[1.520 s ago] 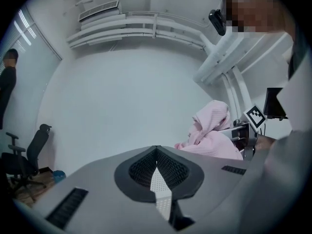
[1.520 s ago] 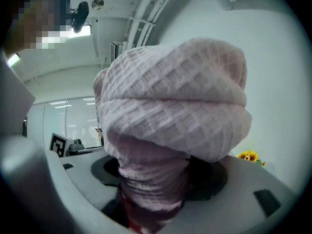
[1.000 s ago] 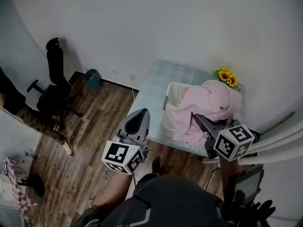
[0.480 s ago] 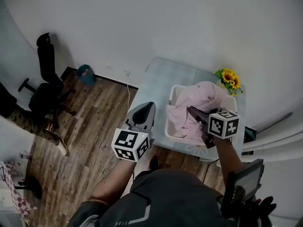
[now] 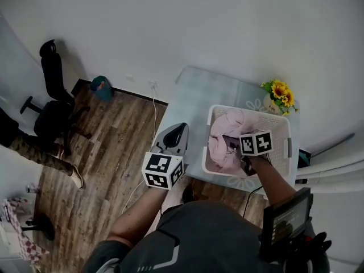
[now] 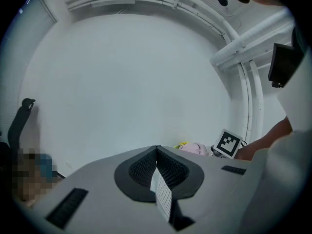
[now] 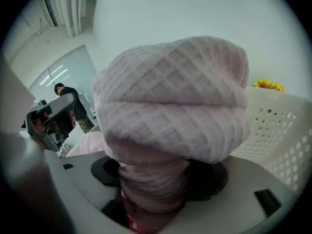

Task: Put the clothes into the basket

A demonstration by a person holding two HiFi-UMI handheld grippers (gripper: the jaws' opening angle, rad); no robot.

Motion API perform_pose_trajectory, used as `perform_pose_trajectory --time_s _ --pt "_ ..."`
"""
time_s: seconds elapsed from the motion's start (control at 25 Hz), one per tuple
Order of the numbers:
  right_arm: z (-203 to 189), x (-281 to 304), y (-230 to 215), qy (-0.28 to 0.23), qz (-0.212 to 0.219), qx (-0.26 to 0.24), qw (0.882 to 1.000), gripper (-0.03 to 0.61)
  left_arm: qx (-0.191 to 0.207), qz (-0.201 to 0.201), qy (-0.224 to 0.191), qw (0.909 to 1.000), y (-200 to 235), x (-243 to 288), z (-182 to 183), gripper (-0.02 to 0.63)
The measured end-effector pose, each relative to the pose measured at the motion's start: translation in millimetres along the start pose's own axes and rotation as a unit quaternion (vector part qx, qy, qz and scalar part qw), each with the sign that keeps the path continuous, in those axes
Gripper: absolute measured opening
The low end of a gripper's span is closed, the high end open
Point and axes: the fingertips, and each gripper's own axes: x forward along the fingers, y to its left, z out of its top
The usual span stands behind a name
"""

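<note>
A white perforated basket point(image 5: 280, 131) stands on the pale table point(image 5: 193, 98) in the head view. A pink knitted garment point(image 5: 223, 147) lies bunched inside it. My right gripper point(image 5: 231, 143) reaches down into the basket, shut on that garment; in the right gripper view the pink cloth point(image 7: 170, 111) fills the gap between the jaws of the right gripper point(image 7: 156, 199), with the basket wall point(image 7: 278, 130) behind. My left gripper point(image 5: 181, 129) hovers over the table's near left edge, apart from the basket. In the left gripper view the left gripper point(image 6: 156, 152) is shut and holds nothing.
Sunflowers point(image 5: 281, 92) stand behind the basket at the table's far right corner. A black office chair point(image 5: 54, 95) and a teal object point(image 5: 101, 87) sit on the wooden floor at the left. A white cable point(image 5: 152, 115) runs down beside the table.
The right gripper has gone down into the basket with the pink garment, which hung over the front rim and now lies inside. The left gripper shifted slightly right.
</note>
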Motion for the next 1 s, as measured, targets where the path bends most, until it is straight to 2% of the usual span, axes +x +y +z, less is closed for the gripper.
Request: perform_pose_trajectory --time_s 0.08,0.28,0.76,1.0 --pt "-10 12 -8 0.026 0.000 0.010 1.000 0.336 -0.007 0.000 0.005 1.0000 2 9 -6 0.008" --pt "-37 38 -20 0.088 -0.007 -0.002 0.996 0.336 -0.018 -0.006 0.018 0.9997 5 22 -17 0.009" --pt "-74 73 -31 0.172 -0.023 0.015 0.985 0.336 -0.029 0.003 0.045 0.9986 12 21 -44 0.009" --pt "-80 85 -31 0.185 -0.038 0.012 0.982 0.336 -0.032 0.007 0.049 0.9982 19 15 -49 0.009"
